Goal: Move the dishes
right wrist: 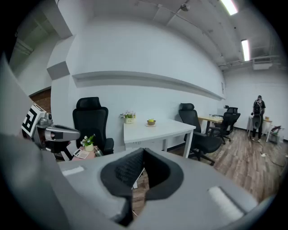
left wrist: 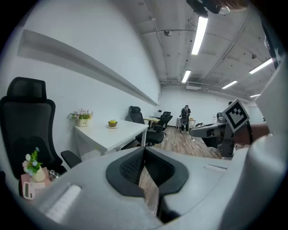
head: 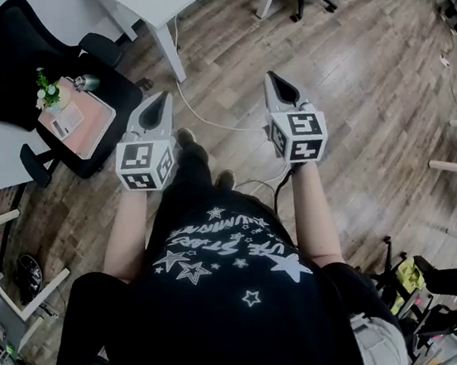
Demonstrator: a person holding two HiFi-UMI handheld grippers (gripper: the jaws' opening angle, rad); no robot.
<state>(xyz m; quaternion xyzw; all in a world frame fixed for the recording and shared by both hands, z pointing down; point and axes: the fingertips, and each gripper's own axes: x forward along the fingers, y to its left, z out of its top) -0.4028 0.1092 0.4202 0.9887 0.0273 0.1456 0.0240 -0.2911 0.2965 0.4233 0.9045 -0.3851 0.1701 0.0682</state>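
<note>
A small bowl with something yellow-green in it (left wrist: 112, 123) (right wrist: 151, 121) sits on a saucer on the white table (left wrist: 112, 137) (right wrist: 162, 131), beside a pot of flowers (left wrist: 82, 117) (right wrist: 128, 117). I hold both grippers at chest height over the wooden floor, well short of the table. My left gripper (head: 156, 105) (left wrist: 144, 152) is shut, its dark pads meeting at the tip with nothing between them. My right gripper (head: 277, 82) (right wrist: 143, 152) is also shut and holds nothing. The bowl is not visible in the head view.
A black office chair (head: 20, 55) at the left carries a pink tray with a small flower pot (head: 51, 94). A white cable (head: 203, 114) runs over the floor. More chairs and desks stand further back (right wrist: 204, 130), and a person stands far off (right wrist: 258, 112).
</note>
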